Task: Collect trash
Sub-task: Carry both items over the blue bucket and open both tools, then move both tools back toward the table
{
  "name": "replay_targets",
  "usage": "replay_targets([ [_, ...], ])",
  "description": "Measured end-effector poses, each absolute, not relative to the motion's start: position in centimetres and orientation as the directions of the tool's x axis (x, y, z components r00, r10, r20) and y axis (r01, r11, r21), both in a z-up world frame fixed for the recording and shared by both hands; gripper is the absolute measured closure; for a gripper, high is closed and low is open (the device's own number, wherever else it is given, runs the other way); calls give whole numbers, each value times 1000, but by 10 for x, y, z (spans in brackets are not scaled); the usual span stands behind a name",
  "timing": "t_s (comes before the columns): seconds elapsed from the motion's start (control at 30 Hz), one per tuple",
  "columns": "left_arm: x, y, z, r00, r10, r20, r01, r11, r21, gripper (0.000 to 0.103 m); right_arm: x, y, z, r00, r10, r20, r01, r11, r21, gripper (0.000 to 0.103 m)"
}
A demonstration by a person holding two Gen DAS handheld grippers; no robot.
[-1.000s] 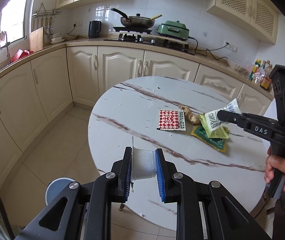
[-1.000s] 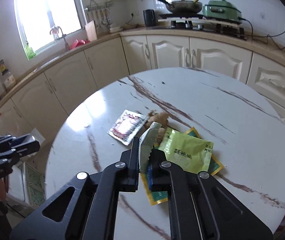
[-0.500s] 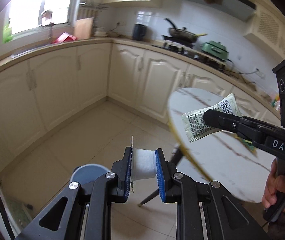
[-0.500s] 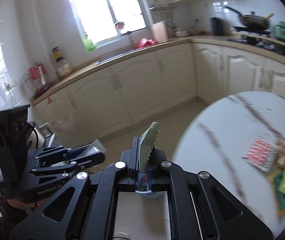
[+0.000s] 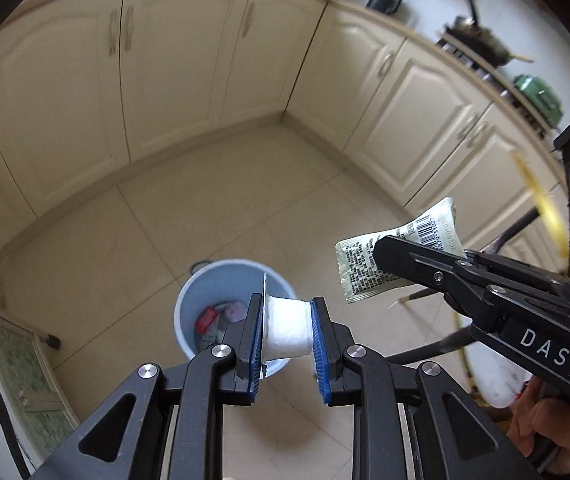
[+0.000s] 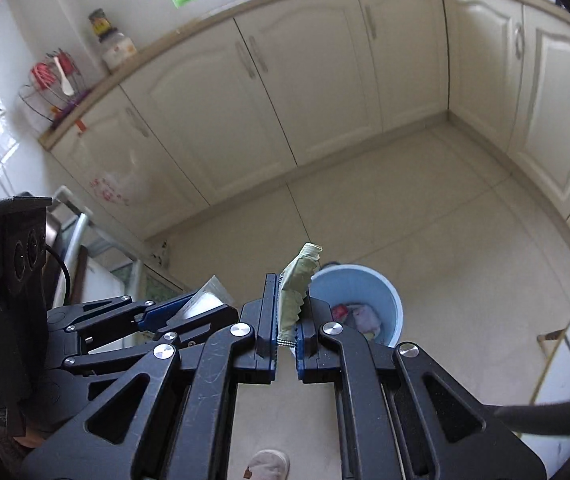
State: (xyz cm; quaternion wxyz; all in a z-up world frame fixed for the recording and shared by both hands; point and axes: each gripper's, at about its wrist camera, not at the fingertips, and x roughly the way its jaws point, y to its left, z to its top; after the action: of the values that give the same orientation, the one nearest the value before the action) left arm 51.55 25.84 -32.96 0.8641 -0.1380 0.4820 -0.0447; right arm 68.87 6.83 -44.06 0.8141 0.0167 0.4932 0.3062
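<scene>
My left claw [image 5: 287, 334] grips a white cup [image 5: 288, 330]; my right claw [image 6: 288, 320] clamps a green sachet [image 6: 295, 292]. The blue bin [image 5: 205, 288], already holding trash, stands just below both. Dropping remains.

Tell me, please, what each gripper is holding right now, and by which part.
The left gripper clamps a small white cup end to end, rim against one pad and base against the other. The right gripper pinches a green sachet near its lower end.

Soft window daylight, fisheye edges, slight blur
</scene>
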Motion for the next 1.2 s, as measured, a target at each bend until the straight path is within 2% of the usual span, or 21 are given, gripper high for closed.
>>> replay_targets([
  [0.23,565,273,-375,462,-212,-861,-57,962,-267,85,725,80,-503,258,501,-826,-440,822,362,95],
  [0.33,585,278,-389,444,-215,-870,-56,962,-266,84,733,80,-519,255,494,-831,-427,829,361,91],
  [0.4,594,280,-400,426,-211,-880,-72,961,-265,84,738,78,-527,255,489,-834,-406,837,366,85],
  [0.47,608,269,-402,419,-188,-889,-75,968,-240,83,741,77,-533,249,494,-833,-394,837,379,72],
  [0.57,618,262,-403,416,-177,-892,-98,966,-237,65,739,72,-534,251,492,-834,-378,843,383,71],
  [0.6,619,259,-401,416,-171,-893,-106,966,-235,53,739,71,-532,249,494,-833,-374,842,388,71],
  [0.63,620,254,-399,425,-158,-891,-116,967,-227,50,737,69,-529,255,494,-831,-372,844,387,71],
  [0.8,611,256,-377,471,-111,-875,-157,965,-208,50,728,63,-506,284,497,-820,-380,844,380,69],
  [0.97,587,253,-333,539,-34,-842,-202,965,-168,50,703,64,-457,340,501,-796,-426,836,345,63],
  [1.07,557,251,-300,602,1,-798,-215,963,-161,48,681,64,-420,388,503,-772,-451,834,317,58],
  [1.2,520,240,-249,688,55,-723,-228,963,-145,41,645,56,-370,460,500,-734,-476,836,272,53],
])
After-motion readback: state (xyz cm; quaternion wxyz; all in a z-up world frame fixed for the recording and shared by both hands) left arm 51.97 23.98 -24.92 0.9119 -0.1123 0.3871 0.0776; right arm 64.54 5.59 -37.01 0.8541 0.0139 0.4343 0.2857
